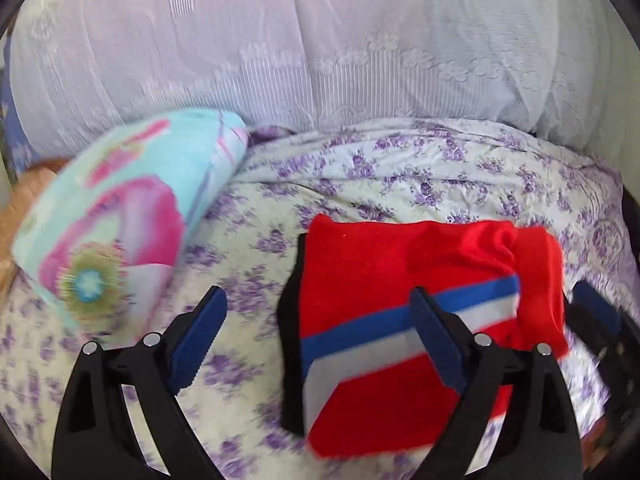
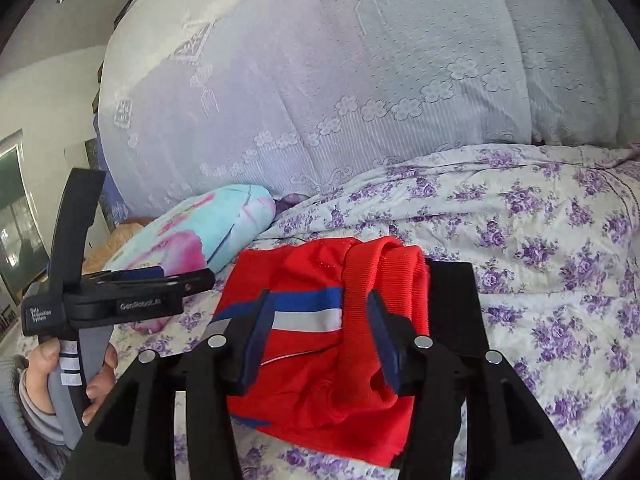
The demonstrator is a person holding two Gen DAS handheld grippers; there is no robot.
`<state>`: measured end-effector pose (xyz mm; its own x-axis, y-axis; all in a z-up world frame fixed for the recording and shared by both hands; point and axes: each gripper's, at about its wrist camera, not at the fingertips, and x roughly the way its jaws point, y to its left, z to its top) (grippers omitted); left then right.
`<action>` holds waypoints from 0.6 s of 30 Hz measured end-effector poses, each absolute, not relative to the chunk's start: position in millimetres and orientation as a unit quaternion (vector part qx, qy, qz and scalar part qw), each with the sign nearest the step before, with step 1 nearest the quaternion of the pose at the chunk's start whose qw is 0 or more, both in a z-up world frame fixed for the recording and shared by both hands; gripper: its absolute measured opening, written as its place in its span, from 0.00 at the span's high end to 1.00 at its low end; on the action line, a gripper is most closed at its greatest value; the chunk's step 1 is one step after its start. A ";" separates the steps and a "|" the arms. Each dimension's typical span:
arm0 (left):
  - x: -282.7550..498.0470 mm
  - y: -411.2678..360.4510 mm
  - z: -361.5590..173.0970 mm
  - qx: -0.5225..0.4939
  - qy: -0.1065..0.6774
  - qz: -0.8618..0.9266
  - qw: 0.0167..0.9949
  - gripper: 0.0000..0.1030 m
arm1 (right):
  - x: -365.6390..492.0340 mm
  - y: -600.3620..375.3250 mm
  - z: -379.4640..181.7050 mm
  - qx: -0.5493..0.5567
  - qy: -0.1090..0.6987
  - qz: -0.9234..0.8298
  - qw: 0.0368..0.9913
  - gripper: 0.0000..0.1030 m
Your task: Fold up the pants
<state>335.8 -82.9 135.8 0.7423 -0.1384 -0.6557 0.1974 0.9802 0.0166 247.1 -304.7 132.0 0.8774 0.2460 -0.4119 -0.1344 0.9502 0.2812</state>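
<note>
Left gripper [image 1: 316, 336] spread wide over red pants [image 1: 360, 272], right gripper [image 2: 320, 336] spread above their bunched fabric, flowered bedsheet [image 2: 540, 240]

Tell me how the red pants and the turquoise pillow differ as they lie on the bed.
The red pants are plain red with a blue and white stripe; the turquoise pillow carries big pink flowers. The pants lie flat as a folded bundle between the right gripper fingers; the pillow is plump and no gripper is near it. Both rest on the purple-flowered bedsheet.
</note>
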 end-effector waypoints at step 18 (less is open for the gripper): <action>138.8 -64.4 326.1 0.139 0.205 -0.042 0.968 0.05 | 81.9 -325.4 339.7 0.099 0.209 0.014 0.973 0.11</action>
